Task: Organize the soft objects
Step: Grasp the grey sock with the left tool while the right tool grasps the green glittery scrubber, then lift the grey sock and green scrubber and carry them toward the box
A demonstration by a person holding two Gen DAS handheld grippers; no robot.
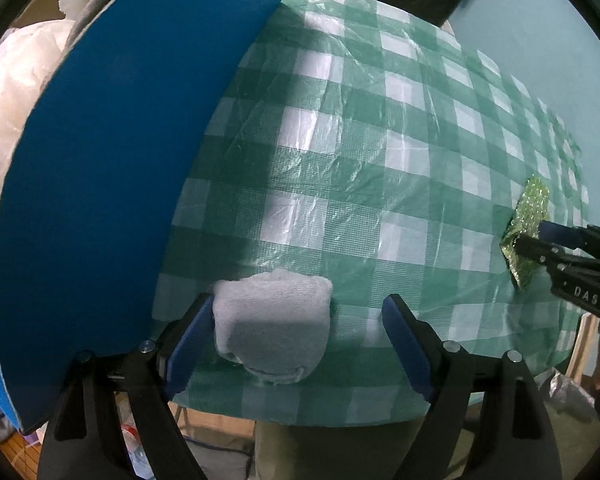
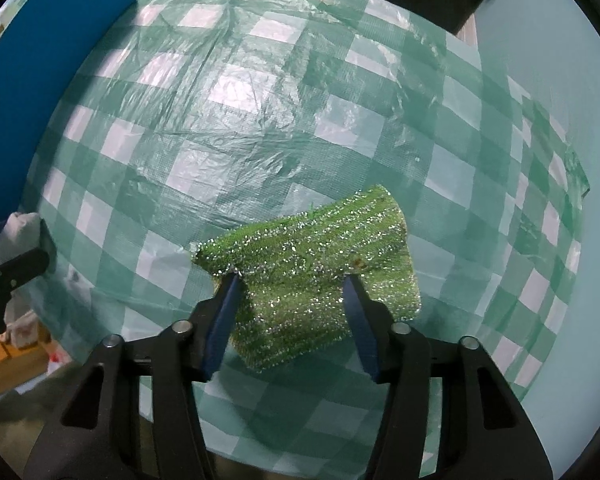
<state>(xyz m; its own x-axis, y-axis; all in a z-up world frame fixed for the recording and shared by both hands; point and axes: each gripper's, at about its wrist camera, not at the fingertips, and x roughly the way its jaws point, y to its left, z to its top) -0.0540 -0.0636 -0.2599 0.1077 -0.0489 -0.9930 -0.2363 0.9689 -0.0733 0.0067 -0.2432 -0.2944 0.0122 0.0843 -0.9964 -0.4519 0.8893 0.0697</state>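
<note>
Spreading wide at the bottom of its view, the left gripper (image 1: 300, 320) has a rolled grey cloth (image 1: 272, 324) touching only its left pad on the green checked tablecloth (image 1: 380, 140). Low in the right wrist view, the right gripper (image 2: 292, 296) straddles a glittery green scouring pad (image 2: 320, 256); whether its pads press it cannot be told.

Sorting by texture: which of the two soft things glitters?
The green scouring cloth between the right gripper's fingers; the grey folded towel is plain and matte.
</note>
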